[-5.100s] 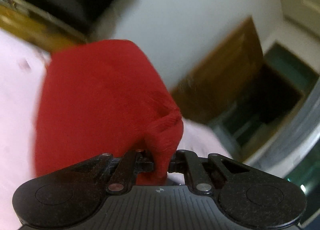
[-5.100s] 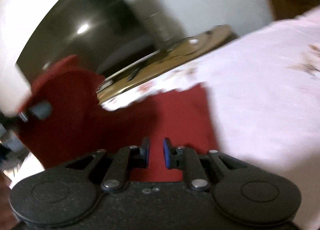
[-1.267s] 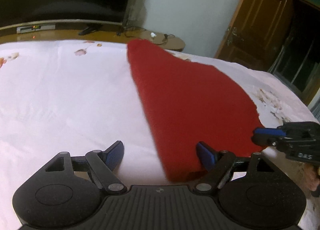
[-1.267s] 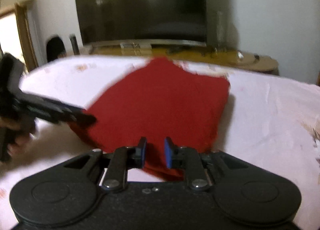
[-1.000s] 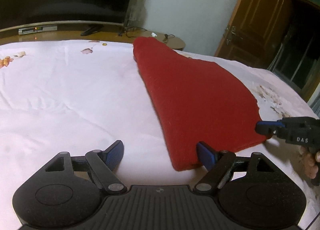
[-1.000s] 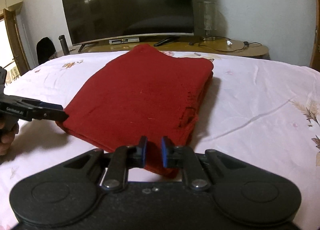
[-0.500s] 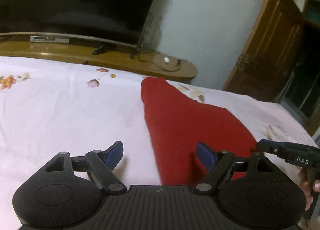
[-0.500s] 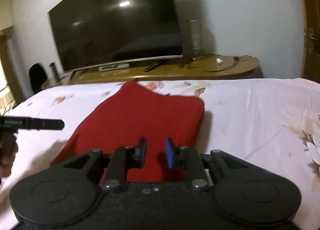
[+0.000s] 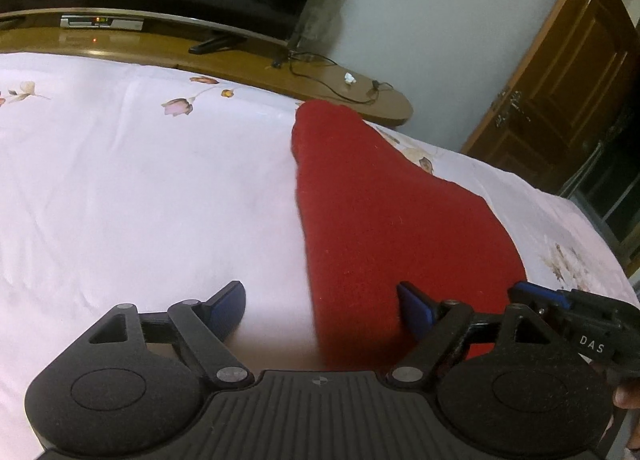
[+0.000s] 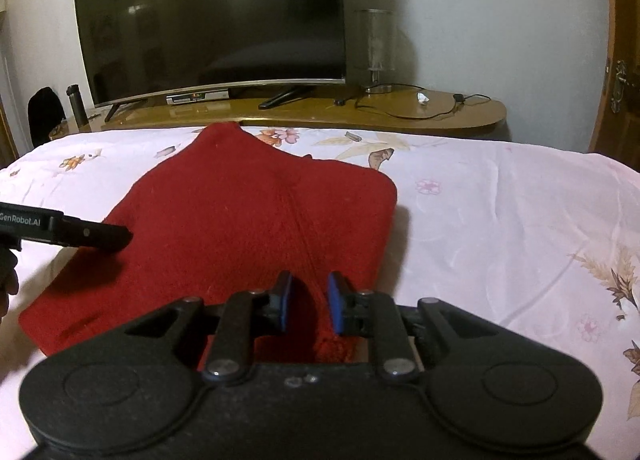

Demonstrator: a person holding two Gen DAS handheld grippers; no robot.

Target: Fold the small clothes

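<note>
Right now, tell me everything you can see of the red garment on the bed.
The red garment is a fuzzy knit, wool-like piece lying flat on the pink floral bedsheet, folded into a rough rectangle with one narrower part pointing toward the TV stand. A seam line runs down its middle. The right gripper has its jaws narrowly apart with the near edge between them; whether they pinch it is unclear. The left gripper is wide open over the near-left corner.
</note>
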